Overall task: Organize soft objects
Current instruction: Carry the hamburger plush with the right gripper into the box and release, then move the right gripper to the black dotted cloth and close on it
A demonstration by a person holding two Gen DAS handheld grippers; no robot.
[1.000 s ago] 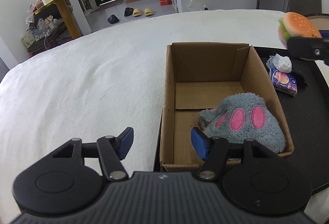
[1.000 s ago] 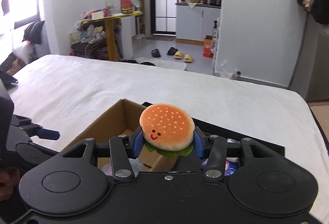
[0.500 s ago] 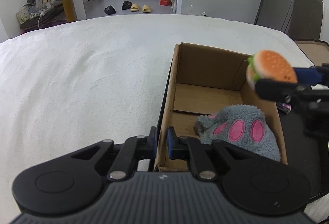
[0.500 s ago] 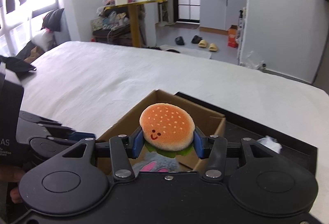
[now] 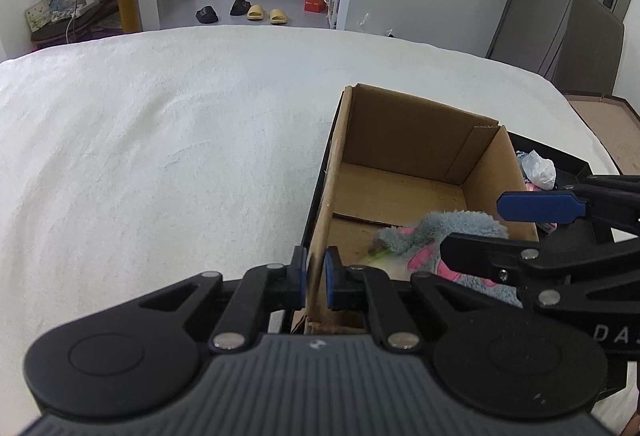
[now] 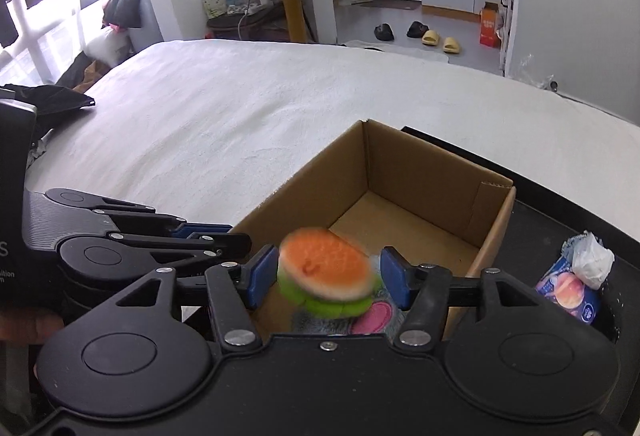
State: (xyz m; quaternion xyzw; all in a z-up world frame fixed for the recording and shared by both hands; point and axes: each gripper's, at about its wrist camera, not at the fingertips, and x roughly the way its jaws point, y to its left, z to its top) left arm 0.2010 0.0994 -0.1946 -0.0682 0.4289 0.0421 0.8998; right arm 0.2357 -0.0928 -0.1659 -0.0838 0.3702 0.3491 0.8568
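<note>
The left gripper (image 5: 316,278) is clamped on the near left wall of the cardboard box (image 5: 404,139); its pads pinch the cardboard edge between them; the right gripper (image 6: 328,278) hangs over the box's near end, jaws just widened, pads clear of the blurred burger plush (image 6: 326,272) between them; under it, inside the box, lies the grey-and-pink plush (image 5: 436,232).
</note>
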